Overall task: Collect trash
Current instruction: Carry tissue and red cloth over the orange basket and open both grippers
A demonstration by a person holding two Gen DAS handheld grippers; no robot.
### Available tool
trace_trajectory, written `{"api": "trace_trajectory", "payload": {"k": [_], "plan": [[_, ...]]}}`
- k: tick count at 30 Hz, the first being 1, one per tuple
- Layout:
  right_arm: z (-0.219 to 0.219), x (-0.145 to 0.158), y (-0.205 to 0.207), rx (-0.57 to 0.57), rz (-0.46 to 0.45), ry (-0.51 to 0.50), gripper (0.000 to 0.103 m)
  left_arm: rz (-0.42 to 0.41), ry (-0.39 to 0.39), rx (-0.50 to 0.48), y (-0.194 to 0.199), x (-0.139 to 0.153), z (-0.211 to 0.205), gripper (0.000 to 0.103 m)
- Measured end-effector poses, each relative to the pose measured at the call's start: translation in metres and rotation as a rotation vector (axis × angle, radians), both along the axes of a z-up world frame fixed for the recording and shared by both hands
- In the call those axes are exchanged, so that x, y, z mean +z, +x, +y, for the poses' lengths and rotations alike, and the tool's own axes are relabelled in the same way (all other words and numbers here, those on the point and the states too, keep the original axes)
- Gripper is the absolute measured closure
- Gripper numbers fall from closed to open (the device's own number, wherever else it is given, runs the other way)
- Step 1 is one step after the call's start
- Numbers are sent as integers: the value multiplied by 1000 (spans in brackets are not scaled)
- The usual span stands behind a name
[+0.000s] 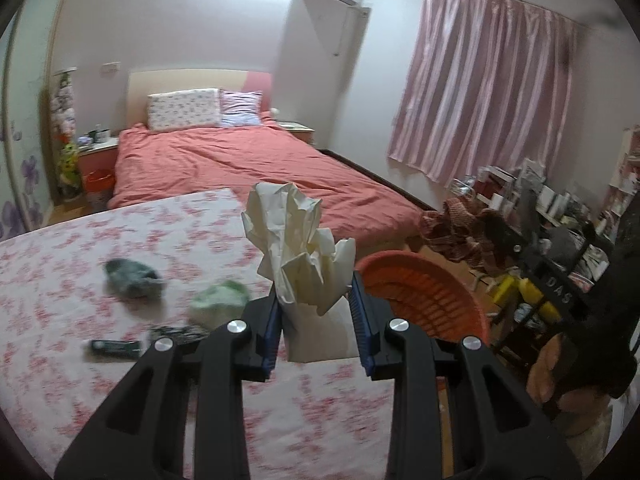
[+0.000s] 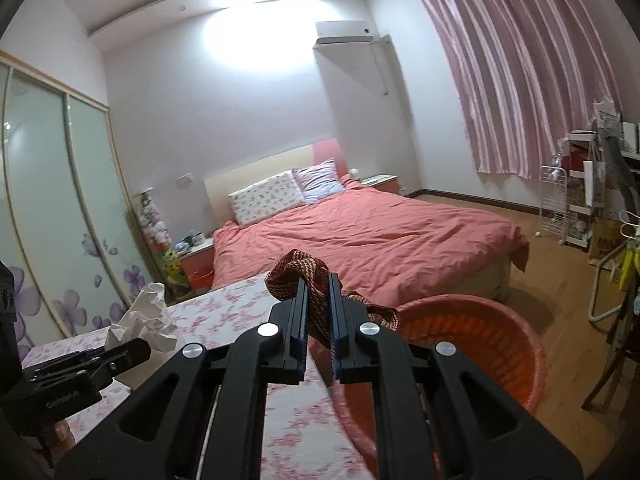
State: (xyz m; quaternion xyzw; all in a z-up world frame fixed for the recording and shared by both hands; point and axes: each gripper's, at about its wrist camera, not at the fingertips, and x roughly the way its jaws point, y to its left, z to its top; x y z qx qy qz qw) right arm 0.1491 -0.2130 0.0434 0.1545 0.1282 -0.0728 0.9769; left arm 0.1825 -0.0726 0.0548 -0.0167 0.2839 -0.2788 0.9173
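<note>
The counter stands in front of the bed, its far edge near the bed's foot. On the counter lie two crumpled wrappers side by side, and nearer the camera a flat packet. The basket sits just beside the counter's right edge, lower than its top. The left hand-held gripper holds a crumpled paper above the counter's right part, beside the basket. The right hand-held gripper holds a cloth over the counter's edge, the cloth trailing right toward the basket's rim. Two pillows lie at the bed's head, a nightstand on either side. The curtain hangs right of the bed, and cluttered shelves stand below and right of it.
</note>
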Motion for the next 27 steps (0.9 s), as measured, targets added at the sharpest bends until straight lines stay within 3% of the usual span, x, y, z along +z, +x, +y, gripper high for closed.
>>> {"api": "trace_trajectory", "payload": {"k": [20, 23, 26, 27], "plan": [[-73, -33, -4, -126, 37, 68, 94, 72, 21, -202, 21, -42, -127, 71], [-87, -38, -1, -142, 43, 97, 93, 86, 39, -213, 25, -53, -143, 66], [-95, -46, 3, -143, 60, 119, 88, 108, 61, -207, 34, -64, -159, 53], [-98, -49, 4, -141, 70, 125, 80, 120, 70, -204, 37, -70, -162, 49]]}}
